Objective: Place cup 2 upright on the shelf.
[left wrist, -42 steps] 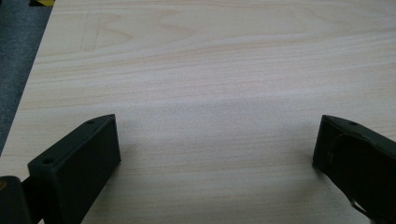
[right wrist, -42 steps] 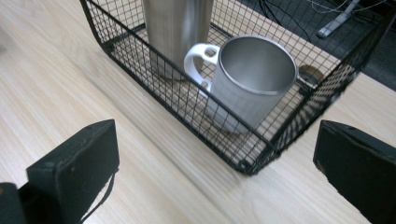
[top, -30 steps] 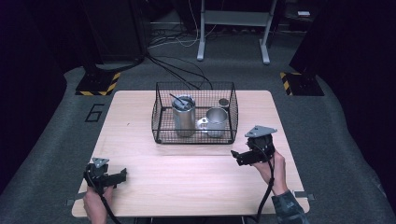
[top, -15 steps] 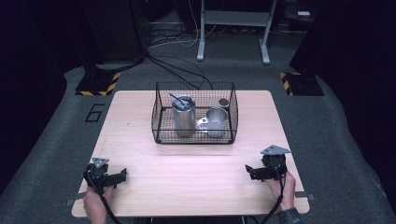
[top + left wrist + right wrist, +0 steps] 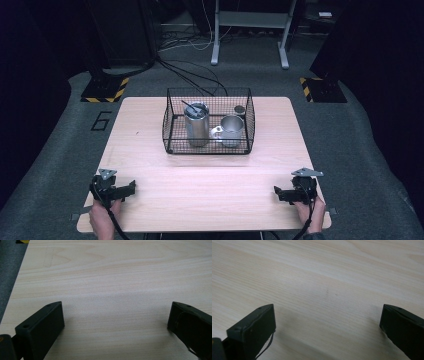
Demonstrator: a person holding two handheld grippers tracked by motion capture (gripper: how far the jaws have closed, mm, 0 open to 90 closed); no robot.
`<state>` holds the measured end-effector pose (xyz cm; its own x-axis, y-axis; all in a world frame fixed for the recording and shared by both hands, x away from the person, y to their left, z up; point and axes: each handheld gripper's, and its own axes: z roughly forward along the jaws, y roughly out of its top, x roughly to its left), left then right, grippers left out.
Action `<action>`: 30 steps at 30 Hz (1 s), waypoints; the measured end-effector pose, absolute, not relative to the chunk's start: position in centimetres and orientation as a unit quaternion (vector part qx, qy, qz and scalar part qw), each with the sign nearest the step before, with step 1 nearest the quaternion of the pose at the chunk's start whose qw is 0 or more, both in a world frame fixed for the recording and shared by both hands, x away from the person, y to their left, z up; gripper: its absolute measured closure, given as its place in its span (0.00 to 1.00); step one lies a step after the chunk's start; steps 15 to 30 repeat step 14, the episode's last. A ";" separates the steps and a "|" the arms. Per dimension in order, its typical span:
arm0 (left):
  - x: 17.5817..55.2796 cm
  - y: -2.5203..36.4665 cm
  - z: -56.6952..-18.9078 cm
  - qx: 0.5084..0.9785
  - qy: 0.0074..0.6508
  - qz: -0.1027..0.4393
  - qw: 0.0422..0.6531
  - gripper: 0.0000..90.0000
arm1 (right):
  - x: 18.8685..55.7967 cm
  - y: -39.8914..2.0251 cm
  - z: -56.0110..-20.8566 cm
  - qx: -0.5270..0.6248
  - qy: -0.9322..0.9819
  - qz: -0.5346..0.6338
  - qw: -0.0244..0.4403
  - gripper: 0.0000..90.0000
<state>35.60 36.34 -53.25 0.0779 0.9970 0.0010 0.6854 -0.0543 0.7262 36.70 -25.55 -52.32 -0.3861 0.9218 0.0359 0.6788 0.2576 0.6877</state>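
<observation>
On table (image 5: 150, 130), 1 wire basket (image 5: 208, 121), 2 metal cups (image 5: 196, 123), 2 tools wide apart (image 5: 131, 187).

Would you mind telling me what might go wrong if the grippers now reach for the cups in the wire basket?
The tall cup and the mug stand close together, so lifting one may knock the other. The basket has high wire walls that open fingers could snag on. The tall cup's loose utensil may tip out.

A fixed overhead camera looks down on the pale wooden table (image 5: 210, 200); both gripper cameras skim that tabletop closely.
</observation>
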 end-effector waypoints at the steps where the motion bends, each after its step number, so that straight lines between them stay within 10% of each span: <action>1: 35.6 36.3 -53.3 0.674 0.624 0.269 0.290 0.00 | 36.7 -25.6 -52.5 0.525 0.767 0.315 0.190 0.00; 30: 35.6 36.4 -53.2 0.677 0.623 0.268 0.287 0.00 | 36.4 -26.1 -53.1 0.510 0.766 0.326 0.218 0.00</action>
